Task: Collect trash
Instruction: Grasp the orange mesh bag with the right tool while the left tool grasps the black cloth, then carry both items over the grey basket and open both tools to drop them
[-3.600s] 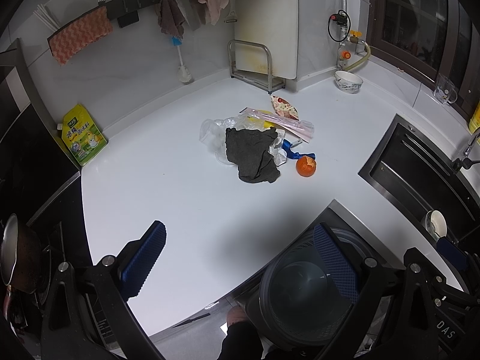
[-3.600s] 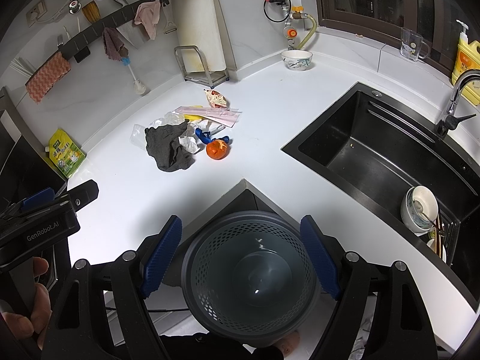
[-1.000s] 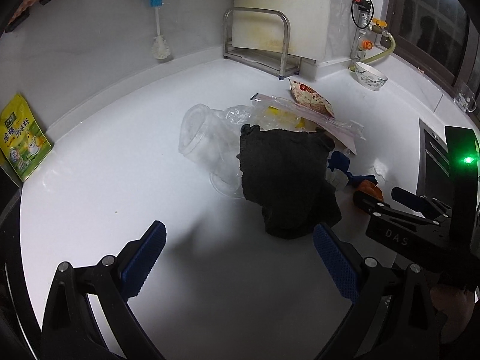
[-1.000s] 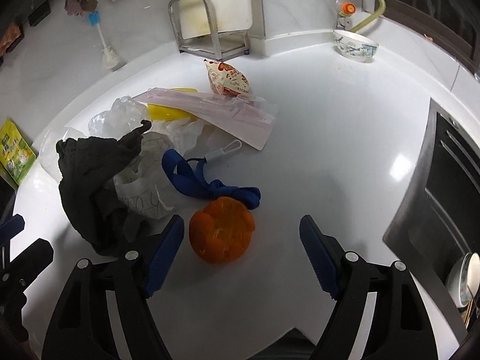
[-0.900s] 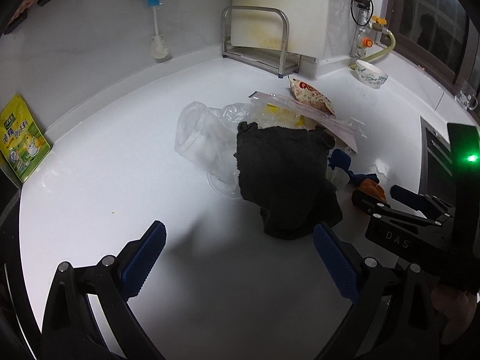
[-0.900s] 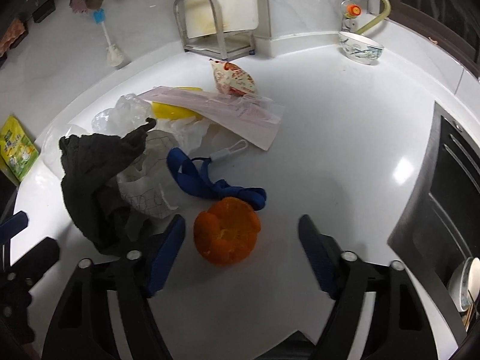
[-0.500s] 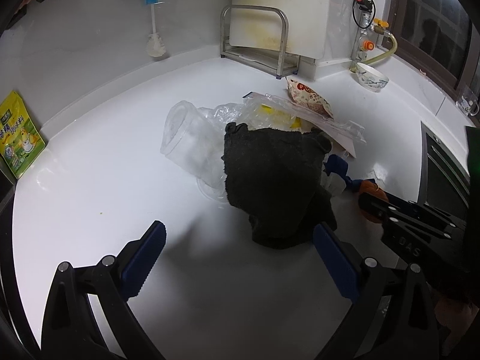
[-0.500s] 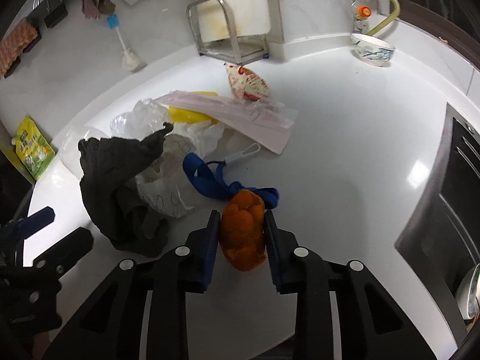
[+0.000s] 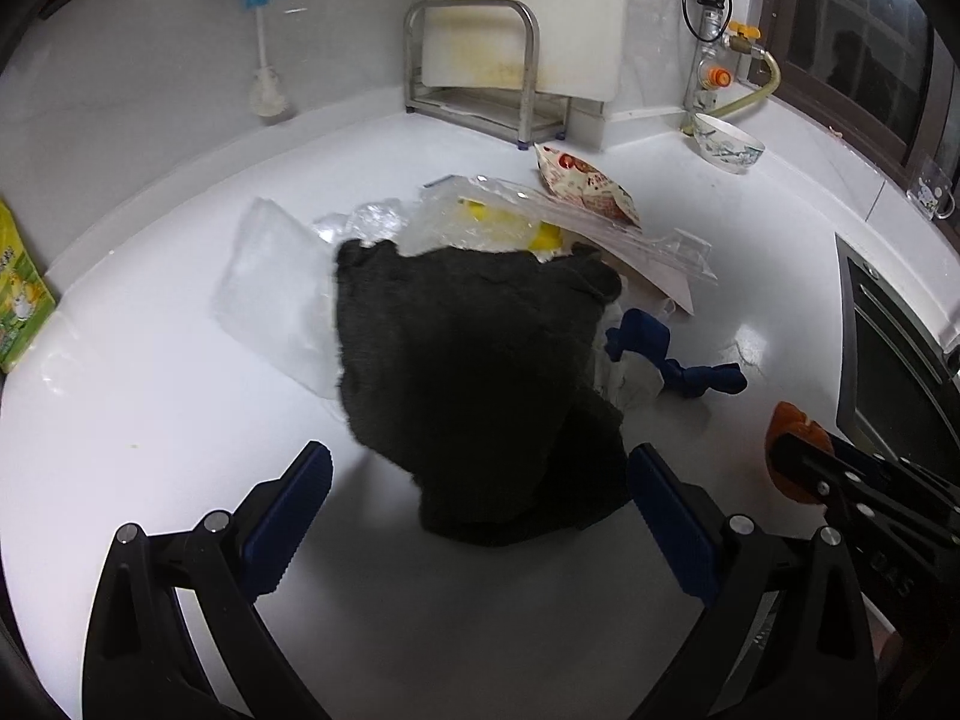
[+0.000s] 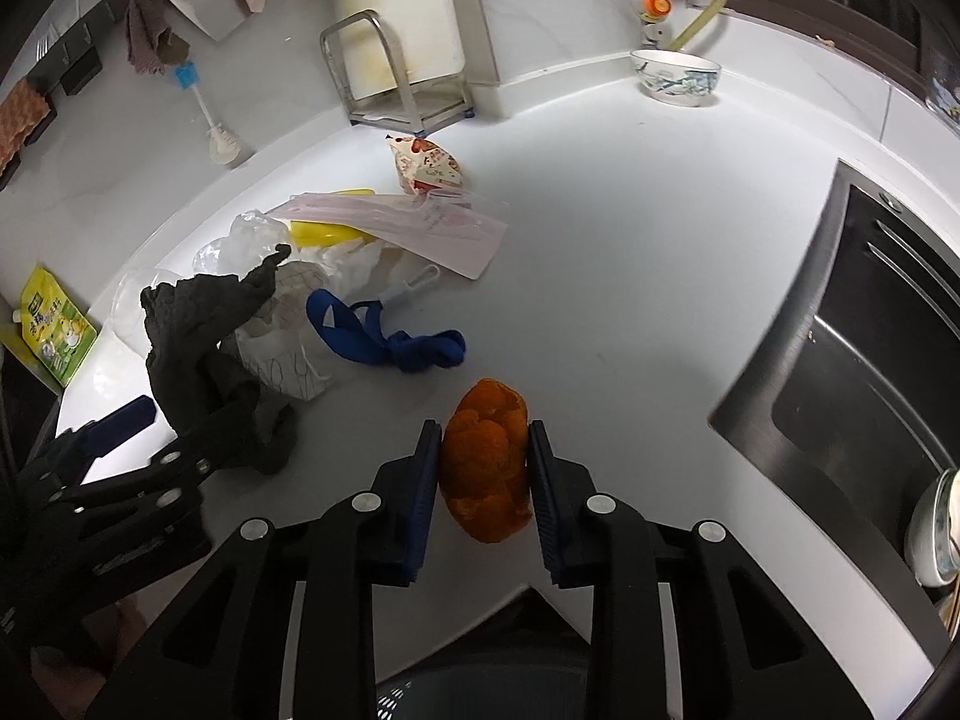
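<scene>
White countertop runs in a curve from the wall to the black sink (image 10: pixel 852 372), and the litter sits in a loose heap on it. From where I'm driving, my right gripper (image 10: pixel 483 462) has its two blue pads clenched on the orange peel (image 10: pixel 489 459), which looks raised just off the counter at the near edge of the heap. Just beyond it lie a blue strap (image 10: pixel 384 339), crumpled white paper (image 10: pixel 285 348) and a dark grey cloth (image 9: pixel 474 372), with clear plastic wrap (image 9: pixel 282 300), a pink-printed plastic sleeve (image 10: pixel 414 225) and a red-and-white snack wrapper (image 10: pixel 429 168) farther back. My left gripper (image 9: pixel 474 516) hangs released, fingers spread wide on either side of the cloth's near edge, touching nothing that I can see. I judge this as the first pick in hand: peel secured, not yet binned. A perforated bin rim (image 10: pixel 414 693) peeks in at the bottom of the right wrist view, so my next move should carry the peel back over it before letting go, while the left settles down onto the cloth.
</scene>
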A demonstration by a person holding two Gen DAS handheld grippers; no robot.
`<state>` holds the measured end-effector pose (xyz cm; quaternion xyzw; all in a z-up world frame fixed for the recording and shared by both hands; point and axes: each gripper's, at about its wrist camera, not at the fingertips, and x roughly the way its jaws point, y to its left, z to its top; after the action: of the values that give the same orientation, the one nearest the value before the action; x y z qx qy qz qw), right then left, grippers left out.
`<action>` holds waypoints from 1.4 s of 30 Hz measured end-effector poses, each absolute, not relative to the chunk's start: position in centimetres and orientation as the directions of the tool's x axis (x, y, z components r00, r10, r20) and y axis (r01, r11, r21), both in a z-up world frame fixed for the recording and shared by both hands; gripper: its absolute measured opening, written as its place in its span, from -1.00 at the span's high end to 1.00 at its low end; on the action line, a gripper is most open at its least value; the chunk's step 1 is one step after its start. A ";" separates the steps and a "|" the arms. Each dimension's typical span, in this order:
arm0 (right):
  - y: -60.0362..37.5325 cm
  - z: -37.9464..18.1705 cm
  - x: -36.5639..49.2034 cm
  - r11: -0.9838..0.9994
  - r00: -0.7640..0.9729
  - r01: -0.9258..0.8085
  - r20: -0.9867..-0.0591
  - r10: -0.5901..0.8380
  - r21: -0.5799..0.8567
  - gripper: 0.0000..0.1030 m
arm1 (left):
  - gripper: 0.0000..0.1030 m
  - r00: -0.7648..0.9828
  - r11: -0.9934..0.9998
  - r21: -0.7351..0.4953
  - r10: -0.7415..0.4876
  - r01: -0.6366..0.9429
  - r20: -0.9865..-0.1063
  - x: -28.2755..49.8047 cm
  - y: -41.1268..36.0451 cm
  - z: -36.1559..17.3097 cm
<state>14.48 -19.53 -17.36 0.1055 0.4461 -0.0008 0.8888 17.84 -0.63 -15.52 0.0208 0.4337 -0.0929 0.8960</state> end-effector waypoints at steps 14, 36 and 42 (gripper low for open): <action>-19.1 -16.8 12.7 0.974 0.602 0.104 -0.792 0.100 0.203 0.45 | 0.60 0.577 0.967 -0.095 -0.219 0.236 -0.787 17.2 -0.2 -15.6; -18.2 -12.3 6.9 0.970 0.639 0.093 -0.761 0.114 0.223 0.45 | 0.67 0.665 0.968 -0.060 -0.211 0.243 -0.717 12.6 2.1 -7.9; -18.7 -11.6 4.4 0.971 0.633 0.087 -0.765 0.118 0.222 0.45 | 0.67 0.659 0.961 -0.062 -0.231 0.270 -0.716 9.8 1.4 -6.9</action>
<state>4.39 -18.74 -11.58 0.1199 0.4283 0.0086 0.8956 9.83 1.43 -6.95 0.0249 0.3893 -0.1375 0.9105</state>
